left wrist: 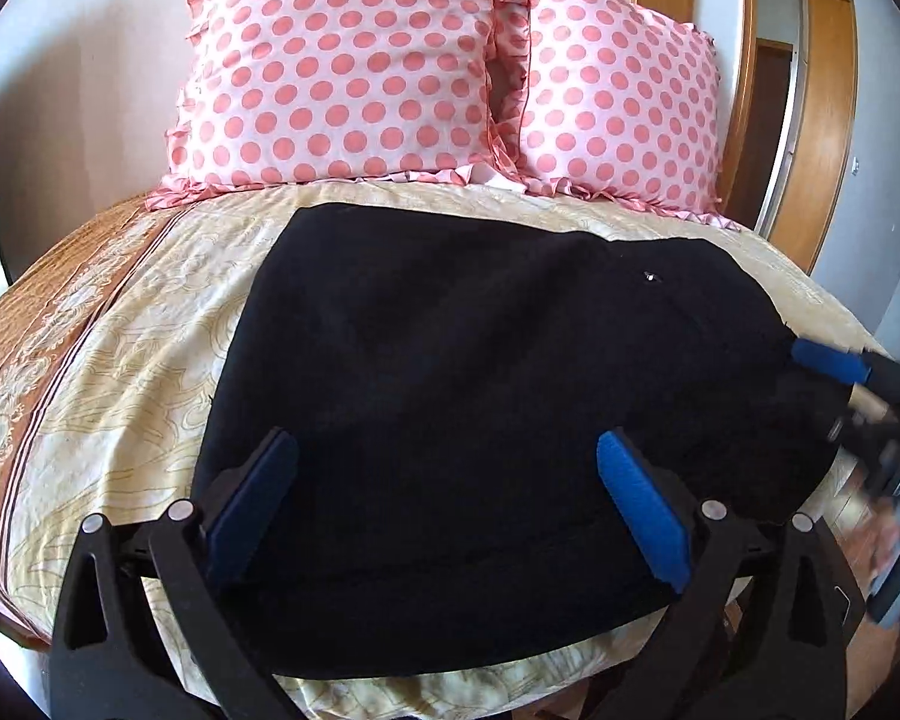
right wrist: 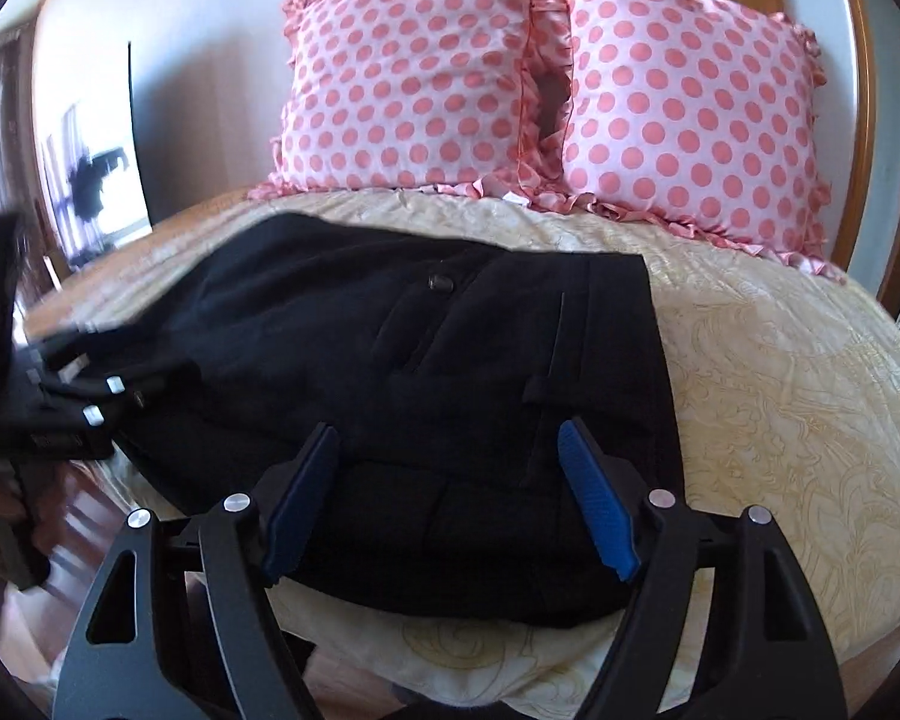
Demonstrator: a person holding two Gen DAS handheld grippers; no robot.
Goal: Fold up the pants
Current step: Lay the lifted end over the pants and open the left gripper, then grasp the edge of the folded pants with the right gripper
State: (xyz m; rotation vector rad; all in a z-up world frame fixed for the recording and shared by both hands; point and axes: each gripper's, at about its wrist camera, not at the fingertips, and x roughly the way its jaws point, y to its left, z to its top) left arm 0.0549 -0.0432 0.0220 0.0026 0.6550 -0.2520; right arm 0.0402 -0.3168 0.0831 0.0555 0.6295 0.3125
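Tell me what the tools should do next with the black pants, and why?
Probably bring both tools down to pinch the near edge of the black pants. The left tool and the right tool both stand open with nothing between their blue pads, above the pants, which lie in a wide, fairly flat bundle on the bed. Another fold looks possible.
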